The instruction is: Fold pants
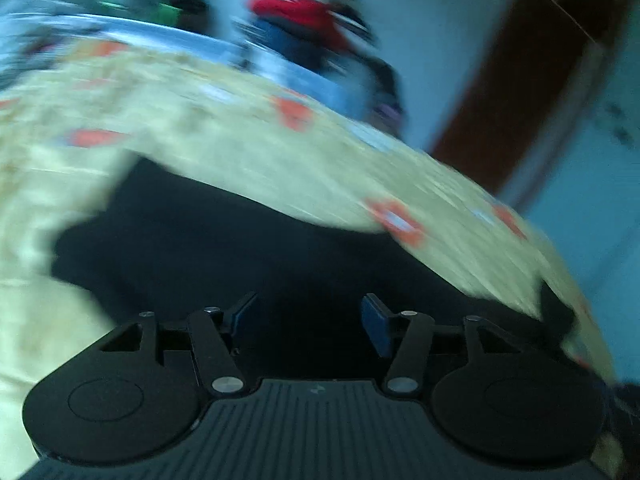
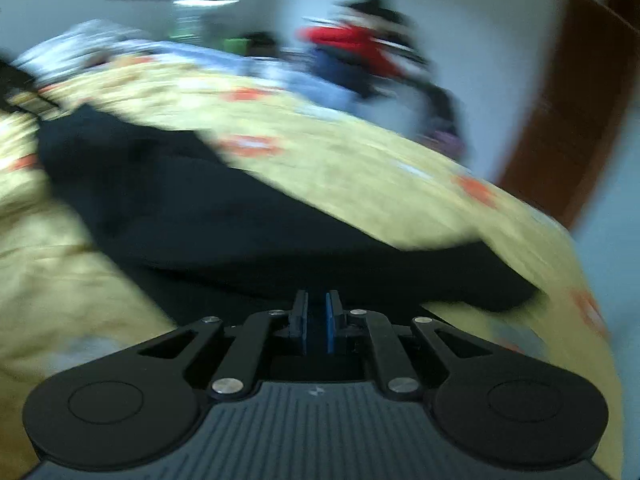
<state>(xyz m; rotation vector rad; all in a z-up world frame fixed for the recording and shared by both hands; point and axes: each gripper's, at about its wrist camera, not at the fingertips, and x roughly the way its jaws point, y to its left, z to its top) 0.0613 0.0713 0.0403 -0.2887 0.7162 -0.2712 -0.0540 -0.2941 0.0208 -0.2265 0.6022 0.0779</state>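
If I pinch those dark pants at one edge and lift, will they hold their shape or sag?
The dark pants will probably sag: they lie limp and flat, following the yellow bedspread. They look light and thin, likely easy to lift. They may drag and bunch the soft cover underneath. Blur hides the fabric's texture, so I cannot judge slipperiness.

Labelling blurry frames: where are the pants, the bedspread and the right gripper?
pants [image 1: 240,248]: left wrist view, middle of dark cloth.
bedspread [image 2: 360,168]: right wrist view, bare yellow patch.
right gripper [image 2: 318,306]: right wrist view, between fingertips.

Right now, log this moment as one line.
left tongs: open, empty | right tongs: shut, empty | black pants: flat on yellow bedspread | view: blurred
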